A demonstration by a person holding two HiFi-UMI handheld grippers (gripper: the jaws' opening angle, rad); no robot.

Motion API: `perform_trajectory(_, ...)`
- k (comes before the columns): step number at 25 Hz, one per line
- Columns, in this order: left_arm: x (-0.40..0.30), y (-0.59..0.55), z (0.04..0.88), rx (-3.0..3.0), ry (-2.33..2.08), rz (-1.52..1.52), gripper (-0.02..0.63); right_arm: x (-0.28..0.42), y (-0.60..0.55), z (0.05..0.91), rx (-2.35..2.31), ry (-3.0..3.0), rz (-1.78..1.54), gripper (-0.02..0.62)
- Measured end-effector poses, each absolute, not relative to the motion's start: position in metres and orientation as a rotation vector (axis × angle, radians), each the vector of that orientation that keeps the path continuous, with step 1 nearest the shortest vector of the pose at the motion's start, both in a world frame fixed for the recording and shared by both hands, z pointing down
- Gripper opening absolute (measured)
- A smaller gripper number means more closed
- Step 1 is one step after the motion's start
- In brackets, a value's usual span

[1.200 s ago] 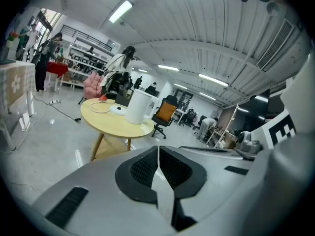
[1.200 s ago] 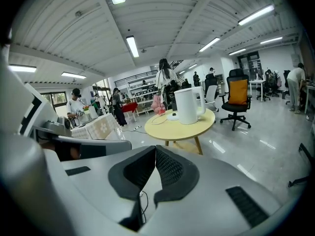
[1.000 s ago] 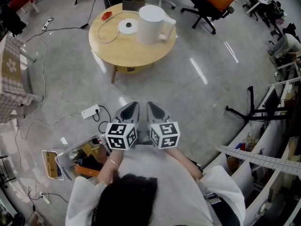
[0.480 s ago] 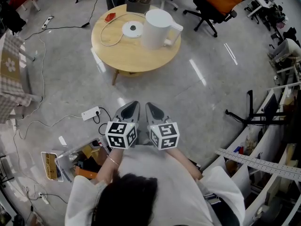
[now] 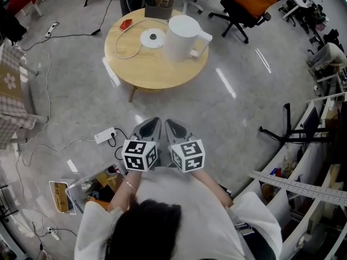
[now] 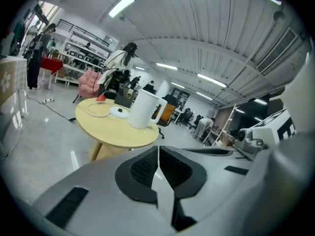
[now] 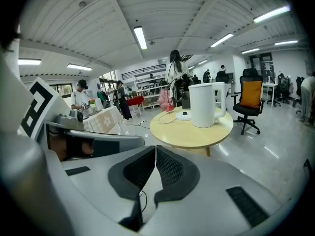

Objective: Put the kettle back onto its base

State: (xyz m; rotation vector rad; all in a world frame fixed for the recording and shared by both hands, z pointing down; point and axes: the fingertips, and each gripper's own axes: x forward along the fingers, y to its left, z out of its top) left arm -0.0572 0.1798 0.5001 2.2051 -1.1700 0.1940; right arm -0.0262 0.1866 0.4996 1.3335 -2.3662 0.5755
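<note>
Pointing toward table (image 5: 157, 69): hand-held grippers (image 5: 154, 121) (image 5: 168, 122)

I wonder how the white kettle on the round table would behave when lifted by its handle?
The kettle looks rigid, tall and smooth-walled, so it probably slips if squeezed around the body. Its handle sits on one side, so it may tilt when lifted there. Its fill is hidden, so weight is uncertain.
</note>
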Motion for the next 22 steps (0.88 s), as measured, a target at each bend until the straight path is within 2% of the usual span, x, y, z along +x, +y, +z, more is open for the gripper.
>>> perform_trajectory(22, -0.080, 0.149, 0.479, 2.326, -1.115, 0.201, 0.032, -0.041, 0.144, 0.479, 1.495, -2.376, 0.603, 0.026)
